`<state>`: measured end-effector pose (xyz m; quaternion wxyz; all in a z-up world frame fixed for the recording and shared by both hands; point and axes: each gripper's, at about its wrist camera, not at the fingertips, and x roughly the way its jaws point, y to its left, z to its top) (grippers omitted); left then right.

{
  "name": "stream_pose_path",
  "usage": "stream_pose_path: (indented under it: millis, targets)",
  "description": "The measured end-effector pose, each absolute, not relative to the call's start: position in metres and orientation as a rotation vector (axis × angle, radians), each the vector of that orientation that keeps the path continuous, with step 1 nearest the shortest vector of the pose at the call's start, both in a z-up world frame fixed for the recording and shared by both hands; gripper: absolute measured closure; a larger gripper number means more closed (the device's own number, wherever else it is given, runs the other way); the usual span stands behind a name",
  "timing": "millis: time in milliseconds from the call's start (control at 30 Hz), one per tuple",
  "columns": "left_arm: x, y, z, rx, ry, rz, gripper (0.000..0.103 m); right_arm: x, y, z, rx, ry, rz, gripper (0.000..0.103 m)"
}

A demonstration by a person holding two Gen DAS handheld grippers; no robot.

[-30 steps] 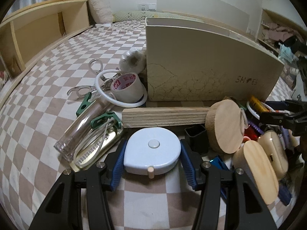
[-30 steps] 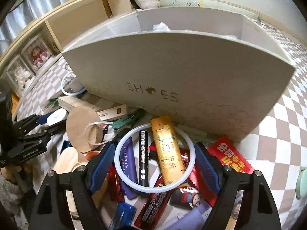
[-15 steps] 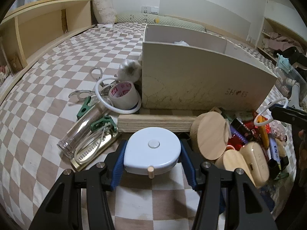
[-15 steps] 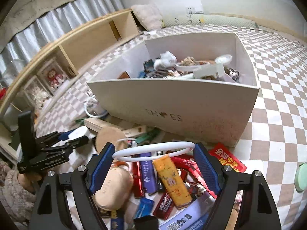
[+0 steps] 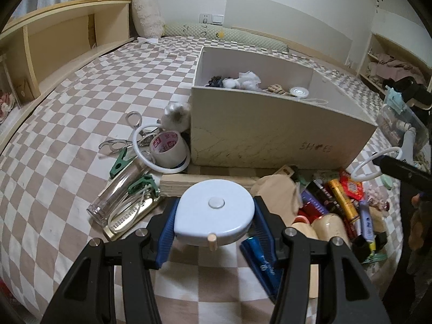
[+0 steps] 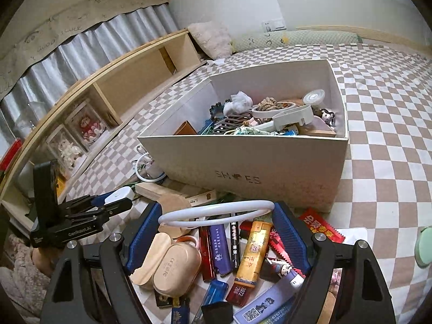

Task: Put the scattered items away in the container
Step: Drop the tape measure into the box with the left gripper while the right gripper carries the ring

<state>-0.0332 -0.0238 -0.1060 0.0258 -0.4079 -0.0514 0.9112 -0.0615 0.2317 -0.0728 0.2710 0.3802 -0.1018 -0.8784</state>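
Note:
My left gripper is shut on a white round tape measure, held above the pile in front of the box. My right gripper is shut on a thin white ring, lifted above the scattered lighters and cases. The cream box marked SHOES stands just beyond both grippers, open at the top with several items inside; it also shows in the left wrist view. The ring and the right gripper show at the right edge of the left wrist view.
A tape roll, a clear tube, green clips and a wooden block lie left of the box. Lighters, wooden cases and wrappers lie below my right gripper. A wooden shelf runs along the left.
Both grippers have risen with their loads. The ring and the tape measure came up off the pile, and the inside of the box came into view.

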Motion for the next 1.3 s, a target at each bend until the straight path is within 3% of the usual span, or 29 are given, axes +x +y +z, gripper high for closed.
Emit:
stream_pose_path:
  millis: [400,800,1300]
  targets:
    - [-0.051,-0.007,-0.056,-1.079,-0.132,2.826,0.050,-0.063,0.236,-0.073,1.034,-0.336,-2.330,0.019]
    - [-0.116,0.014,-0.027,-0.997,-0.118,2.832,0.050,-0.060,0.239,-0.069,1.012,-0.340,-2.326,0.019]
    - [-0.166,0.022,-0.035,-1.084,-0.094,2.811,0.050,-0.061,0.243,-0.068,1.012,-0.362,-2.313,0.019]
